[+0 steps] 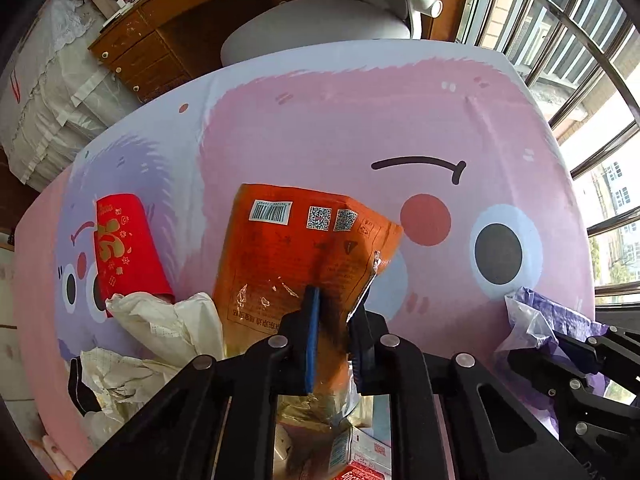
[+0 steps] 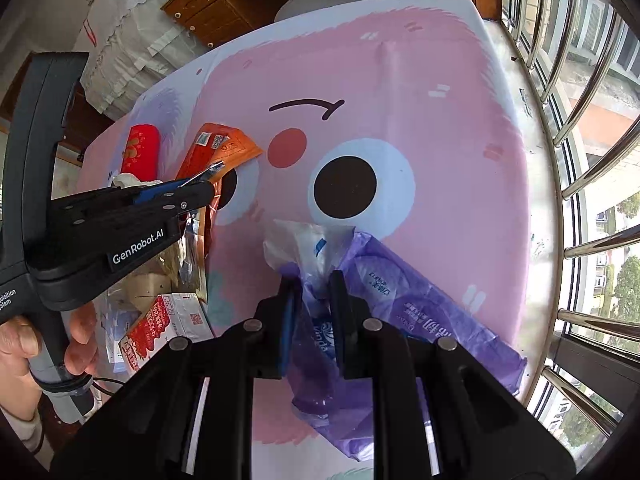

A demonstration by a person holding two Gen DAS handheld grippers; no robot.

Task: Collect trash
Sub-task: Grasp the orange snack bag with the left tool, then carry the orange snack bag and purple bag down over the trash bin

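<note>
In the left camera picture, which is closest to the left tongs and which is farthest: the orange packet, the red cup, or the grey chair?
1. Orange packet: gripped in the left tongs.
2. Red cup: farther, lying on the tablecloth to the left.
3. Grey chair: farthest, beyond the table's far edge.

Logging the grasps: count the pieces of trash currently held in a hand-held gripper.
2. The orange packet is pinched in the left hand-held gripper; the purple plastic bag is pinched in the right hand-held gripper. The other trash lies loose.

wooden desk (image 1: 136, 52), grey chair (image 1: 320, 28), barred window (image 1: 580, 60)
</note>
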